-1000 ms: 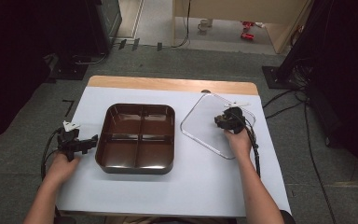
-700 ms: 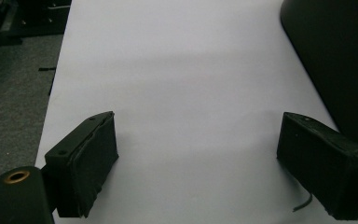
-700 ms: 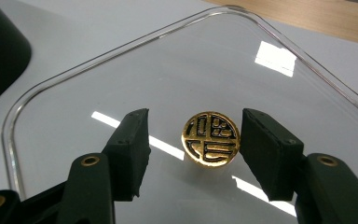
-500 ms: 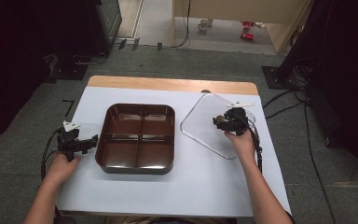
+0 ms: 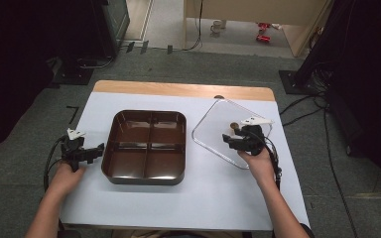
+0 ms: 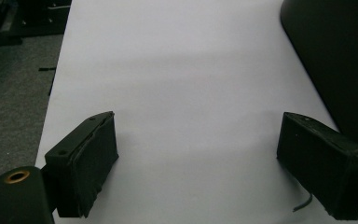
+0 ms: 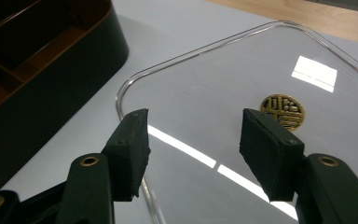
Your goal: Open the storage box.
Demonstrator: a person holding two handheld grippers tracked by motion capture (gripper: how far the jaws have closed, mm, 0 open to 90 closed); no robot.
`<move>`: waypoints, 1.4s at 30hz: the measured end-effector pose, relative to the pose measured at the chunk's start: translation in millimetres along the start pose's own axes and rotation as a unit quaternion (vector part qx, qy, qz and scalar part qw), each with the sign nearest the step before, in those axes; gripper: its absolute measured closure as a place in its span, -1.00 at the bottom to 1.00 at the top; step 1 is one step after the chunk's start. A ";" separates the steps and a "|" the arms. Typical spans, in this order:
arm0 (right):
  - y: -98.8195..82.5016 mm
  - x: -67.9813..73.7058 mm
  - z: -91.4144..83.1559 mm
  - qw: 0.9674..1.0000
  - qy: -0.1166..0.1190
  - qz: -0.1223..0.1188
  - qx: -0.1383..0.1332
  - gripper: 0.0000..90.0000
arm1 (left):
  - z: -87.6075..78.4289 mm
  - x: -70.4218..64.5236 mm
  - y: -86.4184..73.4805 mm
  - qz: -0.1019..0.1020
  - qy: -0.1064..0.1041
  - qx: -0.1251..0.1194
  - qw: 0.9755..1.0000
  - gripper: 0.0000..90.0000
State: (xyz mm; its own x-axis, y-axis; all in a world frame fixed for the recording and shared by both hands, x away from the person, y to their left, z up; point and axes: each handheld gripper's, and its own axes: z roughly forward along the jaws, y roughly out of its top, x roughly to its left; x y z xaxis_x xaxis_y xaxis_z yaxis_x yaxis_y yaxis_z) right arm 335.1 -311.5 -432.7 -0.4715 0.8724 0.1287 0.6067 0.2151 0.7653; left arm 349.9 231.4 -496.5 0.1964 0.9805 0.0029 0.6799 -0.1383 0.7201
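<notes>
The right gripper (image 5: 234,140), jaws just opening and holding nothing, hovers over the clear lid (image 7: 242,93) at right of frame. Probably regrasping its edge comes next; the left gripper (image 5: 90,151) waits, jaws apart, beside the brown tray (image 5: 146,174).

The gold emblem (image 7: 282,111) on the clear lid (image 7: 242,84) is unreadable.

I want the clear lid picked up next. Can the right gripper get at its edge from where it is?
Probably yes. The right gripper hangs over the clear lid with jaws open, nothing between them, and the lid's rim passes under its left fingertip. The tray sits apart, so nothing blocks it.
</notes>
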 end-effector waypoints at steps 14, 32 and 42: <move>-13.0 36.1 -6.2 0.998 0.044 -0.039 -0.013 -0.07 | 0.0 0.0 0.0 0.000 0.000 0.000 1.000 -0.73; -32.2 64.9 14.0 0.996 0.055 -0.067 -0.017 0.03 | -0.1 0.1 0.0 0.000 0.000 0.000 1.000 -0.73; -45.5 73.9 36.6 0.995 0.070 -0.066 0.015 0.02 | -0.1 0.0 0.0 0.000 0.000 0.000 1.000 -0.73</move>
State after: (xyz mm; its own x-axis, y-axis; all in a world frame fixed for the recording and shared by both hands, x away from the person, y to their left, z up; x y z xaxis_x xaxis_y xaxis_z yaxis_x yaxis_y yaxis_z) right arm 296.1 -240.8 -481.1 -0.6319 0.7662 0.1162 0.5516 0.3393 0.7620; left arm 349.9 231.5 -496.5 0.1967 0.9805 0.0027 0.6806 -0.1385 0.7195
